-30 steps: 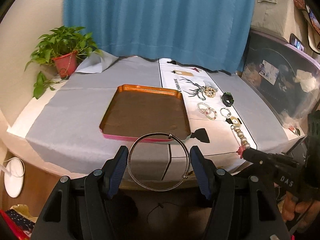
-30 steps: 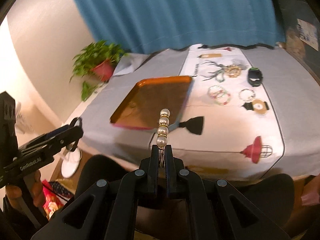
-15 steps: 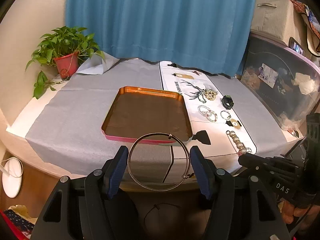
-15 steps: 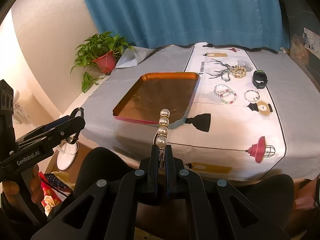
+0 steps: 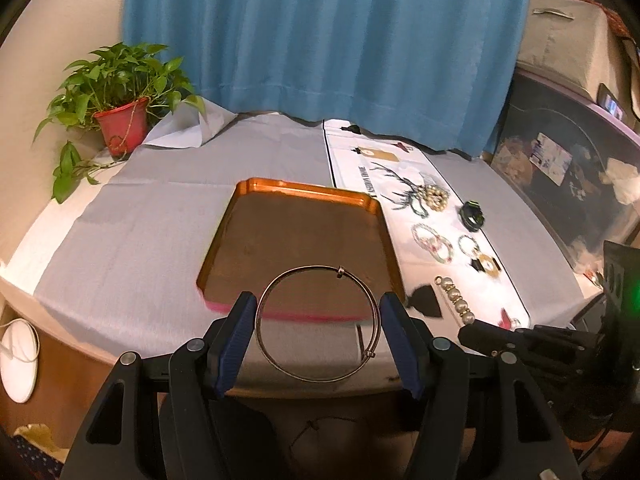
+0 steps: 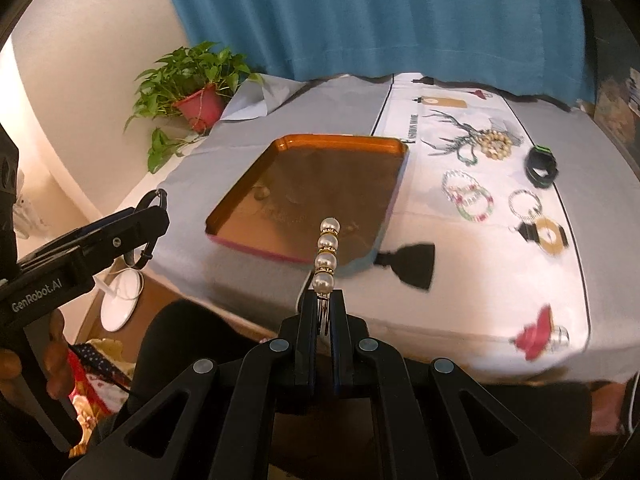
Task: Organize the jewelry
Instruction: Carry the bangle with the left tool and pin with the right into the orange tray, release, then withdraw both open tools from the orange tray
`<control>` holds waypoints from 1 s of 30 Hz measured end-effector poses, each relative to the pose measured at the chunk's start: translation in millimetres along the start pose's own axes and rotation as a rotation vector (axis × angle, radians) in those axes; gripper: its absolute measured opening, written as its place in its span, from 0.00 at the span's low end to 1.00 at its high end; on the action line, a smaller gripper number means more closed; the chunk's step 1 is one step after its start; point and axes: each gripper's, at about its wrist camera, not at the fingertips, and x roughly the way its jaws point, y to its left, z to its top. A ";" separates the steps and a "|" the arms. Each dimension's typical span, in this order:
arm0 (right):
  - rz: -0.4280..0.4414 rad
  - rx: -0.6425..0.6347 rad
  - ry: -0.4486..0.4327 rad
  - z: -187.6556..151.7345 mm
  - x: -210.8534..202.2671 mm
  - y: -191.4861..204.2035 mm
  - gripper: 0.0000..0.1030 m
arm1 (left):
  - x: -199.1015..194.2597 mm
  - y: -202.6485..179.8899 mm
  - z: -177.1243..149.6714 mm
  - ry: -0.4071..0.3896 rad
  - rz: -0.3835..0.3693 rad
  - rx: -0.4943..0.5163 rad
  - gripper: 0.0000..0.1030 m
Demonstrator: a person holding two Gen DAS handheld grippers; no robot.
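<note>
Left tool (image 5: 318, 322) grips a wire bangle (image 5: 318, 324) (right clamps a pearl clip (image 6: 327, 256)).

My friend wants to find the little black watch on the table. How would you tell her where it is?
Find the white runner with printed pictures, to the right of the orange tray. Follow it toward the blue curtain to the pile of gold beads on the antler drawing; the black watch lies just right of it, at the runner's edge. It is the only chunky black band, with a green spot on it, among thin beaded bracelets.
</note>
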 end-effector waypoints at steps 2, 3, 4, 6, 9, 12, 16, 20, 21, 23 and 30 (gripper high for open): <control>-0.002 -0.004 0.005 12.3 15.4 2.1 0.06 | 14.2 2.8 7.4 0.007 0.003 0.005 0.58; -0.003 -0.005 0.009 18.4 23.1 2.5 0.06 | 22.8 4.3 11.1 0.012 0.005 0.006 0.58; -0.002 -0.007 0.011 22.8 28.9 2.6 0.06 | 28.8 6.0 13.5 0.016 0.006 0.005 0.58; -0.005 -0.016 0.020 35.2 46.4 2.1 0.06 | 46.5 11.0 20.0 0.031 0.006 0.001 0.58; -0.012 -0.023 0.036 51.8 72.3 -1.8 0.06 | 72.6 19.4 29.6 0.051 0.012 -0.003 0.58; -0.022 -0.023 0.052 64.3 95.2 -7.0 0.06 | 97.2 27.8 36.8 0.069 0.030 -0.005 0.58; -0.028 -0.022 0.077 77.5 123.5 -9.8 0.06 | 123.9 36.7 42.1 0.093 0.040 -0.007 0.58; -0.044 -0.009 0.083 88.8 143.2 -12.7 0.06 | 143.0 40.8 47.3 0.106 0.057 0.011 0.59; -0.051 -0.004 0.082 92.1 147.1 -13.3 0.08 | 147.2 42.6 48.9 0.109 0.068 0.008 0.60; -0.060 0.012 0.096 97.5 154.6 -15.7 0.10 | 153.8 46.5 51.7 0.120 0.100 -0.002 0.77; -0.061 0.039 0.133 76.1 135.7 -19.7 0.55 | 133.4 56.1 35.0 0.135 0.149 -0.030 0.98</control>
